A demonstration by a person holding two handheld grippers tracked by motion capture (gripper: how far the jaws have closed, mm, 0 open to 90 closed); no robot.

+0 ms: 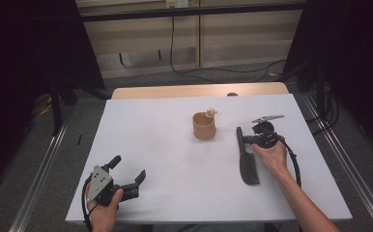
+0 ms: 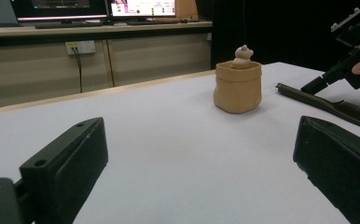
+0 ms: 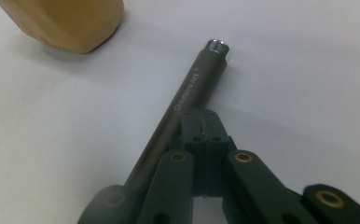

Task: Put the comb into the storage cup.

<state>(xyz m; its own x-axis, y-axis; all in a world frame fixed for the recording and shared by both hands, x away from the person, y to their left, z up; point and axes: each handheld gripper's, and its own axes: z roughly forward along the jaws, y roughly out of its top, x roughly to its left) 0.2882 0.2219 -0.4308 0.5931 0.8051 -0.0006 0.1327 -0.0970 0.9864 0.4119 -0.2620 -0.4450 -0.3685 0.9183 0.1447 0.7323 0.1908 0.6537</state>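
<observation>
A dark comb [image 1: 249,162] with a long, thin grey handle lies on the white table [image 1: 175,159], right of a tan cup [image 1: 204,126]. The right gripper [image 1: 246,140] is clamped shut beside its handle. A small beige figure [image 1: 211,112] sits in the cup. The left gripper [image 1: 127,170] gapes wide, empty.

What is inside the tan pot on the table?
A small tan figure sticks up above the rim of the tan pot, near its far side in the high view. Its rounded top shows; its lower part and the pot's bottom are hidden by the wall.
</observation>
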